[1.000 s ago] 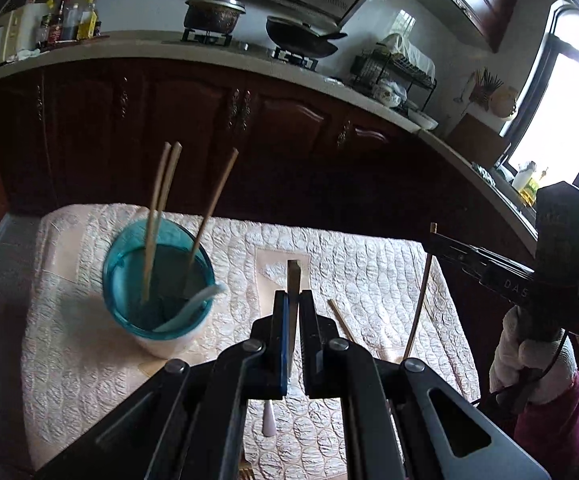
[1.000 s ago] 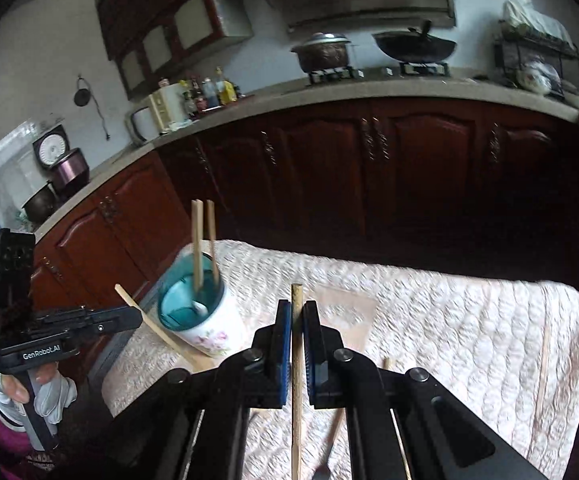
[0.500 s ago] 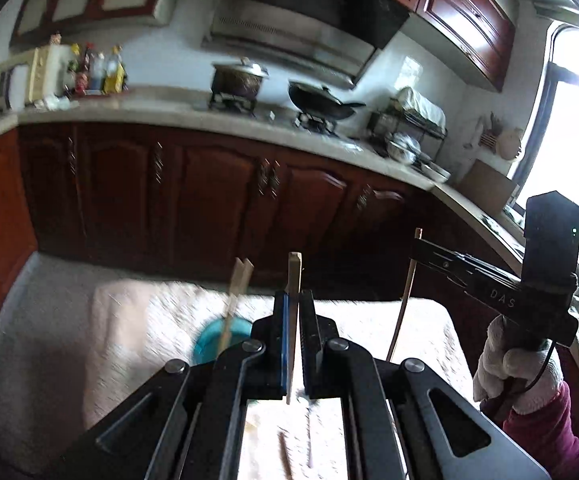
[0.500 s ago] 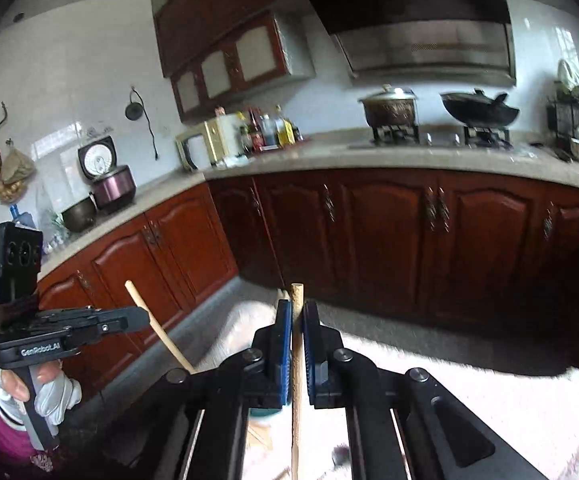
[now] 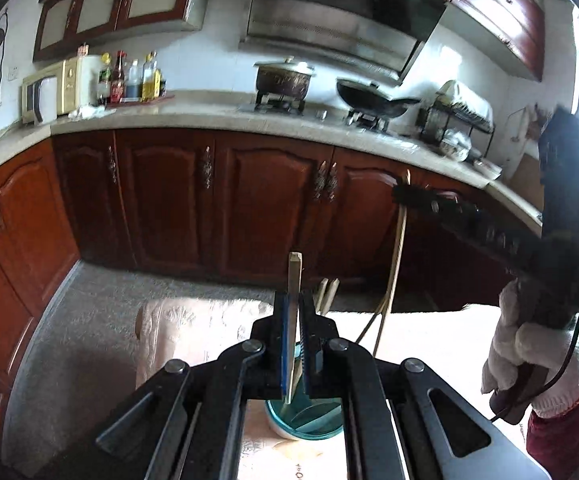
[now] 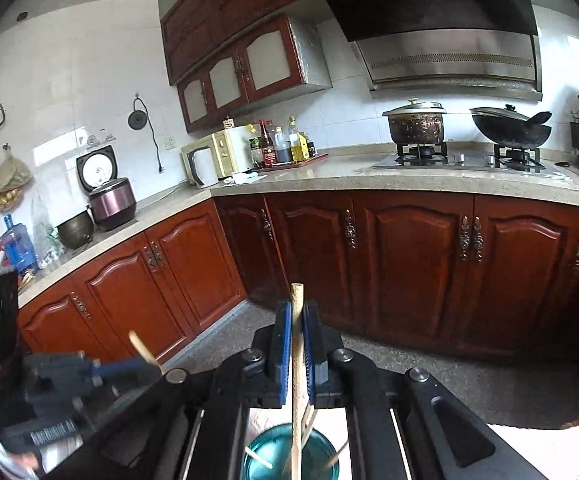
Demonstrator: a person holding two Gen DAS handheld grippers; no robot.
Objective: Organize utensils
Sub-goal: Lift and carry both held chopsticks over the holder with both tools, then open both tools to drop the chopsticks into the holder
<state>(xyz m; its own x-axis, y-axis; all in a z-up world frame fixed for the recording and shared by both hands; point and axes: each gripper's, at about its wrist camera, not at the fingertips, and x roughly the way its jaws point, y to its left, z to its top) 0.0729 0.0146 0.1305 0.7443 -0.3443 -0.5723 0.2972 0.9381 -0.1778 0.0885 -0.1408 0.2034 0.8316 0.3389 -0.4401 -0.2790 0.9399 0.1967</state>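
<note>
Each hand-held gripper clamps a chopstick: left, right; left body reads "GenRobot.AI"

Blurred white lettering "GenRobot.AI" shows on the left gripper body.

Left tool clamped on chopstick above teal cup.

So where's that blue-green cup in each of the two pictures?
Left wrist view: the cup sits at bottom centre, just under the left hand-held gripper, mostly hidden by it.
Right wrist view: the cup is at the bottom edge, below the right hand-held gripper.
Shared landmark: the lidded pot on the stove.
</note>
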